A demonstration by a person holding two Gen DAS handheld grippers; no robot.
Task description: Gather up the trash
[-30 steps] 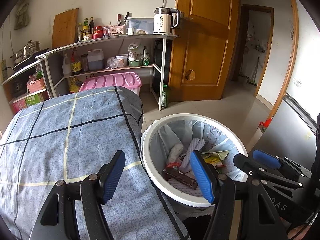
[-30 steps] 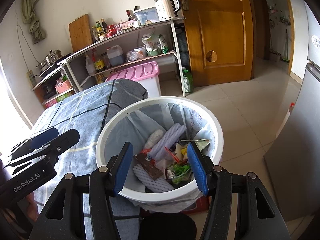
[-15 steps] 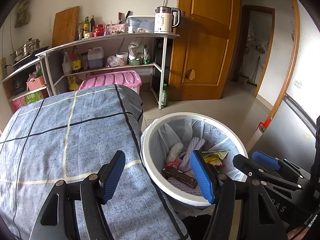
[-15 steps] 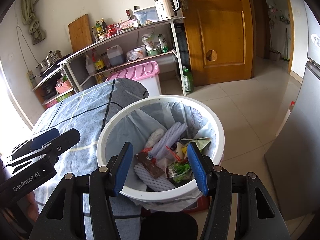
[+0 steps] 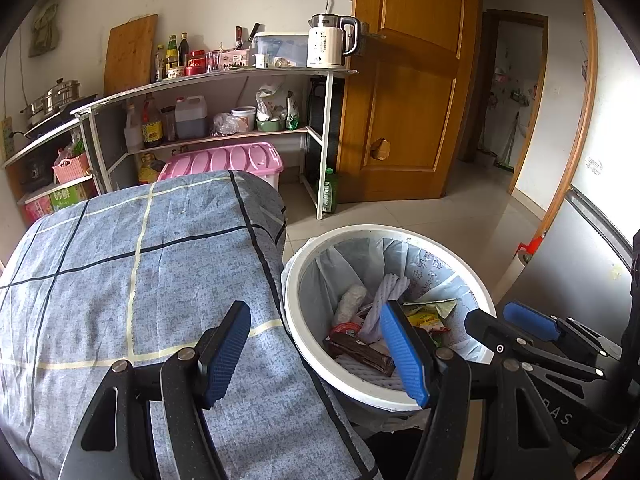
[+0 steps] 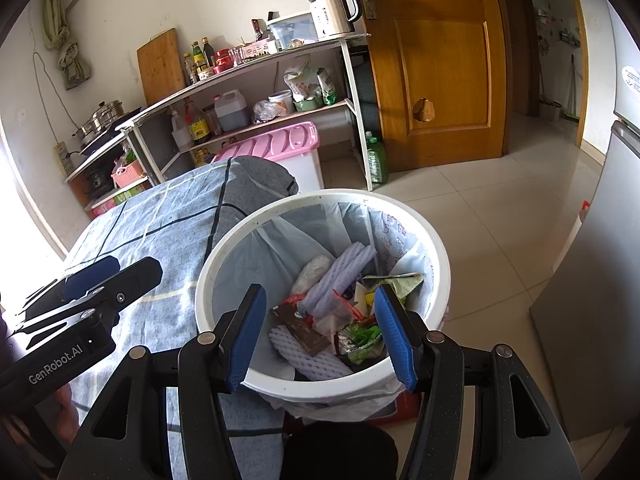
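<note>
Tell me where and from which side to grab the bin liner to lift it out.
Probably grip the bin liner where its loose edge bunches below the white bin rim on the near side, coming from the front. Inside, the film lies flat against the wall.

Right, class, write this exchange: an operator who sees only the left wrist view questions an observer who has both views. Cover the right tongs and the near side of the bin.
Operator: I see the right tongs only from the side. Is anything between them?
Observer: No. In the right wrist view they stand open and grip nothing, with the bin framed between them.
Operator: The pad of my left tongs hides part of the bin's near side. What lies there?
Observer: A crumpled green wrapper lies on top of the other trash.
</note>
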